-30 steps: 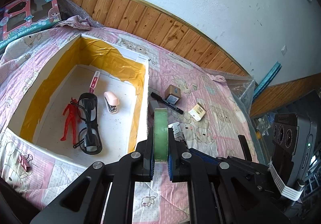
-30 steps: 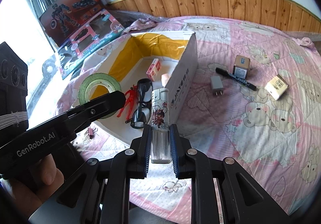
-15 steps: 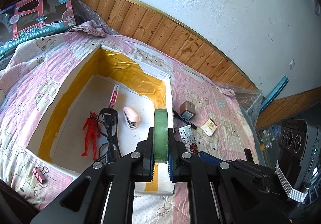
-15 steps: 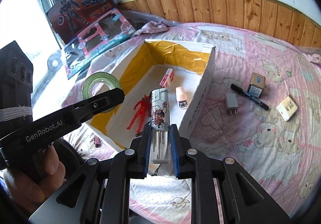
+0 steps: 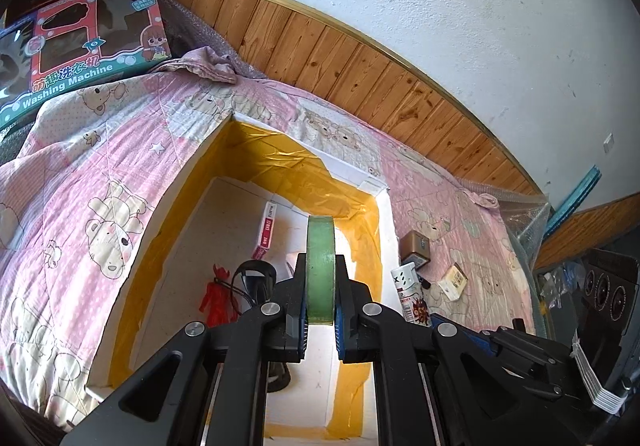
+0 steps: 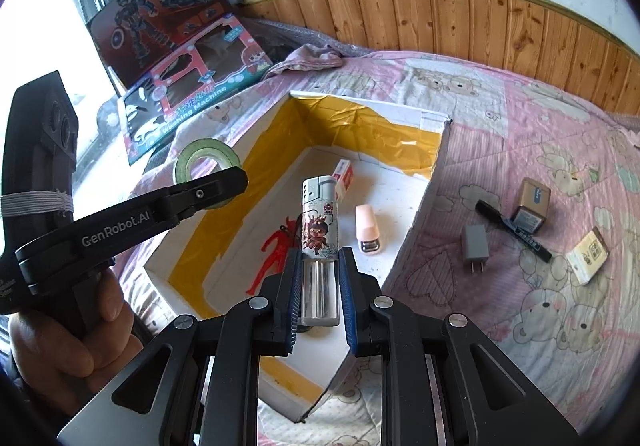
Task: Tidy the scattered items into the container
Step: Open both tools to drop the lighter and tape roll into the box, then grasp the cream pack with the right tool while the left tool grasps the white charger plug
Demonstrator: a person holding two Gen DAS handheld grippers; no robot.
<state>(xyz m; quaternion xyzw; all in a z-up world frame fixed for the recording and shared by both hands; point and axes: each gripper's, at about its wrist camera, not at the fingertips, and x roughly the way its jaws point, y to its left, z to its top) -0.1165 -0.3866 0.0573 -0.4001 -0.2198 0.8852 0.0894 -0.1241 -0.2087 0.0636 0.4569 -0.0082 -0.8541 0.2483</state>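
Two handheld grippers hang over an open white box, each carrying an item for the tidy-up. The left gripper (image 5: 320, 300) is clamped on a roll of green tape (image 5: 320, 266) held on edge above the box interior; the right gripper (image 6: 320, 286) pinches a printed cigarette lighter (image 6: 320, 230) upright between its blue pads, also above the box. A person's hand (image 6: 76, 338) grips the left tool's handle.

Below them, the box (image 6: 434, 206), its inner walls lined with yellow tape, rests on a pink bear-print quilt (image 6: 520, 346). Already on its floor: a red figurine (image 6: 276, 250), a pink stapler (image 6: 368, 226), a small red-and-white carton (image 6: 344, 176) and dark glasses (image 5: 256, 274), mostly hidden behind the grippers.

Neither carried item has yet been let go. Four things lie on the quilt to the right of the box: a grey plug adapter (image 6: 476, 246), a black marker (image 6: 514, 230), a brown battery box (image 6: 532, 206) and a small cream packet (image 6: 588, 256). By this count, the job looks roughly half done, with two drops pending and four pickups to follow.
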